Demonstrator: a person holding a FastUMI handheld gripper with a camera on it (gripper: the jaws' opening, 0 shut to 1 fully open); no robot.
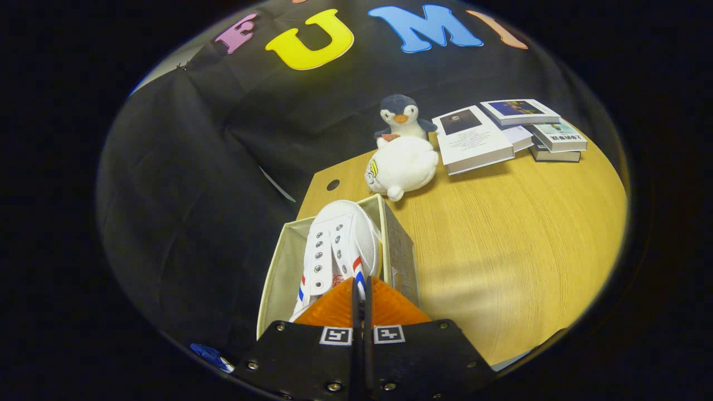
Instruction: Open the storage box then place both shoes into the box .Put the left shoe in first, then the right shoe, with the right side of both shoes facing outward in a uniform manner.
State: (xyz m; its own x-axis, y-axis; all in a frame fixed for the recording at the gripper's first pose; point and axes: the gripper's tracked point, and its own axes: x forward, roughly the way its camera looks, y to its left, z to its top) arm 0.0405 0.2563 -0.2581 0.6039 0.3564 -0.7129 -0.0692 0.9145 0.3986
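Closed fingers of the handheld gripper (361,289) hover above the open storage box (278,267), pressed together with only a thin seam between them; whether anything is pinched in that seam cannot be told, as the tips hide the shoe's heel end. Just beyond the tips, a white canvas shoe (337,245) with red and blue side stripes lies inside the box, toe pointing away toward the soft toys, laced top showing, and resting against the box's right-hand wall. Which shoe of the pair this is cannot be settled from here, and no second shoe is seen in the box.

By the look of things, the step in hand is seating this shoe. Doing it well would mean keeping it snug to one wall so room remains alongside for its mate, lowering it until the sole or side sits flat rather than propped on the rim, and checking that its right side faces outward before letting go. A straight upward withdrawal would avoid snagging the box's thin fabric-like walls.

Box and shoe sit at the near left corner of a wooden table (501,250). Farther back, a round white plush (402,166) lies in front of a penguin toy (400,116), with a loose stack of books (501,133) beside them.
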